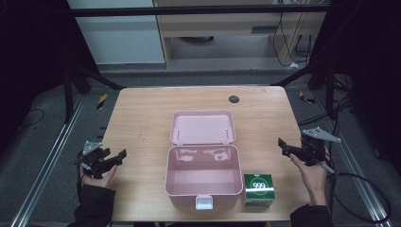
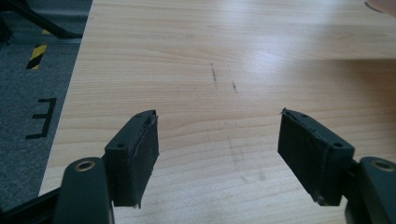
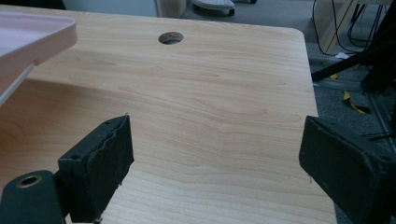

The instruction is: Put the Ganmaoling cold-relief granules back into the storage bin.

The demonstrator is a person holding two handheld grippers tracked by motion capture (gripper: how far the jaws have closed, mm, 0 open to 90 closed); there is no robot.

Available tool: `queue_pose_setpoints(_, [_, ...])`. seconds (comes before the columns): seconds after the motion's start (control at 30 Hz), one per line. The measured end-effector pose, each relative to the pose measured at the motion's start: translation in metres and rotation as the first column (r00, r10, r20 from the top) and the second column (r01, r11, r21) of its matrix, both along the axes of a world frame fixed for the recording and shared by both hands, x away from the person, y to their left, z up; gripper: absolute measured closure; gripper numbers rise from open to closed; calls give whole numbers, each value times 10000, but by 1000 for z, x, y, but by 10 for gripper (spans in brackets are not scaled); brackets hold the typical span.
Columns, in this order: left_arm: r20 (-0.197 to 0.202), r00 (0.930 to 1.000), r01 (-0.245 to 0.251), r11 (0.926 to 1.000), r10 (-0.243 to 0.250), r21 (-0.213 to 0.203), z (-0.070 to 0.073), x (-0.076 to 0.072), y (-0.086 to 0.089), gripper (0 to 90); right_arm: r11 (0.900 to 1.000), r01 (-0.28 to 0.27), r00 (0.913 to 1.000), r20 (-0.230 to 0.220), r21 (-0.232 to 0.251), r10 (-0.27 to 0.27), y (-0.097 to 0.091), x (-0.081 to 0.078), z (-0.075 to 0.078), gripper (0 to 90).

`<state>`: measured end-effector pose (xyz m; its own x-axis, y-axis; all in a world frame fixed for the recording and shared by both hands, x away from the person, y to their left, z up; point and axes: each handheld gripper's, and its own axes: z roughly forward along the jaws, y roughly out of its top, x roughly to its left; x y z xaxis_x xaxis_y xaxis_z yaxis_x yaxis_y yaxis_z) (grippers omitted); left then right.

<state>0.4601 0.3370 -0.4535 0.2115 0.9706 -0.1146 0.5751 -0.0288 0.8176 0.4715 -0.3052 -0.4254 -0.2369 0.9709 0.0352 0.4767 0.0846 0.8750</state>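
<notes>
- Left tongs (image 1: 120,155) released, hovering at the tabletop's (image 1: 142,123) left edge.
- Right tongs (image 1: 282,144) released, right of the open pink box (image 1: 204,182).
- Green carton (image 1: 259,189) just beside the box, near right.

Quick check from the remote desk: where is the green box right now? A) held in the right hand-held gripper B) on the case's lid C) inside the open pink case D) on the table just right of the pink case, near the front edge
D: in the high view the green box stands on the table beside the right wall of the open pink case, near the front edge, with no gripper on it.
</notes>
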Motion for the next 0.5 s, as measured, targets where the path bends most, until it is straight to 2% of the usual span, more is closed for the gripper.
queue_pose_setpoints(0.2, [-20, 10000, 56, 9997, -55, 233, 0, -1, -2, 295, 9990, -428, 9991, 72, -88, 429, -1, -6, 9, 109])
queue_pose_setpoints(0.27, [-14, 10000, 75, 9995, -74, 302, -1, -1, -2, 298, 9980, -576, 9983, 119, -255, 579, 0, -6, 12, 111])
queue_pose_setpoints(0.5, [-97, 9999, 131, 9994, -128, 307, -1, -1, -1, 302, 9905, -1273, 9919, -77, -513, 1271, 4, -8, 26, 109])
